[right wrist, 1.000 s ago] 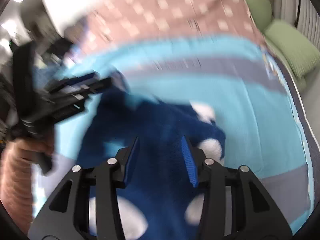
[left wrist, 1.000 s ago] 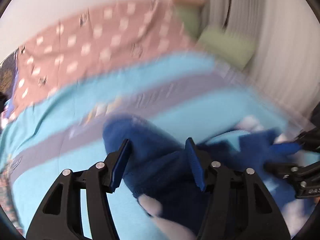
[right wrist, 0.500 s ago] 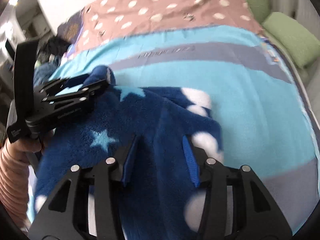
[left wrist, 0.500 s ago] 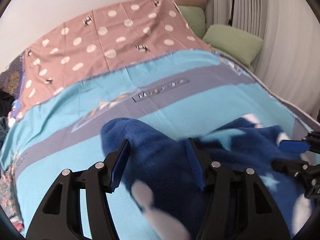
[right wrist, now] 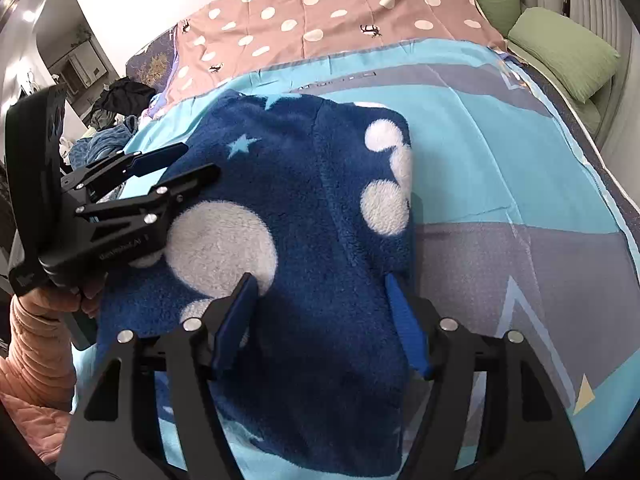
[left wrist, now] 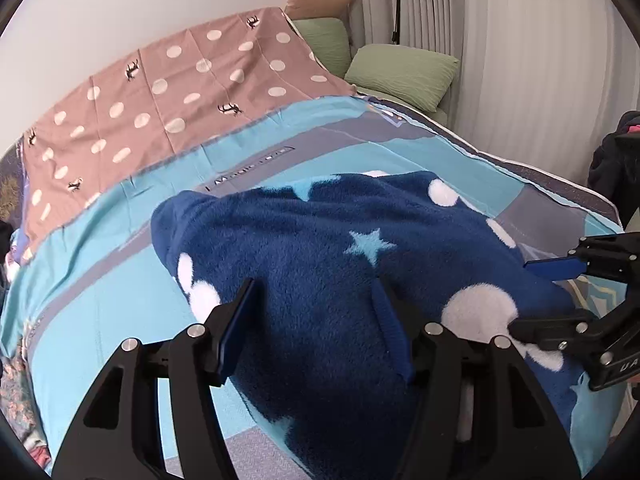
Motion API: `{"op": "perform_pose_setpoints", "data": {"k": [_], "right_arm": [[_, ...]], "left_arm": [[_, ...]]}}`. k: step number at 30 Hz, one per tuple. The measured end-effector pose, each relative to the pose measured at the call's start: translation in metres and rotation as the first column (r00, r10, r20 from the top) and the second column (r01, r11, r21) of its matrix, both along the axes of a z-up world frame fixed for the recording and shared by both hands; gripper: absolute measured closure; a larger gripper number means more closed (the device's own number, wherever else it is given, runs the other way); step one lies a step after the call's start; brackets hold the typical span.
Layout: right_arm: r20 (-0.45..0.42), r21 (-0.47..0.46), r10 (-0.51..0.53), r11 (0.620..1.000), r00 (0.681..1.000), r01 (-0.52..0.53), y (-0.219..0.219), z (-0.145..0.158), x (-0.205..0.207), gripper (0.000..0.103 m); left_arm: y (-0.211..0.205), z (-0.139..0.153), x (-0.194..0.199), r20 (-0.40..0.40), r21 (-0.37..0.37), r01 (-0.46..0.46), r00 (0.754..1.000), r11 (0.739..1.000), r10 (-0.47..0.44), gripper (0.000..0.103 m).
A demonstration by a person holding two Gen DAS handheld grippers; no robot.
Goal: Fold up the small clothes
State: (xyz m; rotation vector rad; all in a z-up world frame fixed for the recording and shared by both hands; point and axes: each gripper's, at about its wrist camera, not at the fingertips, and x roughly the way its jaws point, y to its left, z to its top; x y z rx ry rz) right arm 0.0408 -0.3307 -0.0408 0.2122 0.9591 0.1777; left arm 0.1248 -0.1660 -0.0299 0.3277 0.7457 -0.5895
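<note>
Between both sets of tongs, on the blue bedspread (left wrist: 100, 300), lies the fleece (left wrist: 320, 248), a dark blue garment with white dots and pale stars, folded into a thick pad. It runs away from both wrist cameras toward the pink dotted sheet (left wrist: 180, 80) and the green pillows (left wrist: 400, 74), so its long axis looks roughly in line with the way the tongs point. The left gripper (left wrist: 316, 312) sits over the near left part of the fleece, jaws parted, with fabric bulging up between them; the right pad looks sunk into the pile, but I cannot tell whether the pads truly pinch it or merely straddle it. The right gripper (right wrist: 320, 316) stands over the near right part; its jaws have just been opening and now stand spread, with fleece between them but no pad pressing it. Each hand is about equally near, each at its own near corner, so the next fold would likely turn on which edge is taken up. Hidden from view are the near hem of the fleece, which drops below both frames behind the black gripper bodies, and whatever layers lie under the top one. The left hand (right wrist: 68, 300) shows only as knuckles and a pink sleeve (right wrist: 36, 352).
</note>
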Motion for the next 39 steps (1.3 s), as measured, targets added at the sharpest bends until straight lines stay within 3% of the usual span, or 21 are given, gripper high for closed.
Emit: {"op": "perform_pose_setpoints", "data": {"k": [7,15,19,22,27,30,39], "right_arm": [[-0.036,0.023,-0.005,1.000,0.999,0.006,-0.004,-0.010,0.009,0.033],[-0.018,0.019,-0.019,1.000,1.000,0.019,0.000,-0.010,0.004,0.032],[0.004,-0.070,-0.070,0.995,0.998,0.071,0.009,0.006,-0.014,0.032],[0.028,-0.145,-0.081,0.986,0.996,0.084,0.014,0.017,-0.036,0.033],[-0.019,-0.155,-0.070,0.986,0.997,0.066,0.016,0.003,-0.051,0.036],[-0.067,-0.114,-0.089,0.990,0.994,0.080,0.011,-0.013,-0.048,0.036],[-0.073,-0.098,-0.097,0.991,0.993,0.090,0.006,-0.021,-0.045,0.035]], "left_arm": [[-0.006,-0.007,0.002,0.012,0.011,0.009,1.000,1.000,-0.009,0.043],[-0.005,-0.007,0.002,0.014,0.002,0.011,1.000,1.000,-0.011,0.043],[0.008,0.006,-0.012,0.025,-0.028,-0.012,1.000,1.000,0.013,0.043],[0.024,0.018,-0.037,-0.007,-0.096,0.040,0.999,0.995,-0.041,0.043],[0.020,0.001,-0.063,0.035,0.006,0.091,0.995,0.996,-0.091,0.043],[0.016,-0.005,-0.056,0.008,0.010,0.087,0.996,0.996,-0.087,0.042],[0.008,-0.009,-0.055,0.029,0.058,0.099,0.995,0.993,-0.100,0.042]]}}
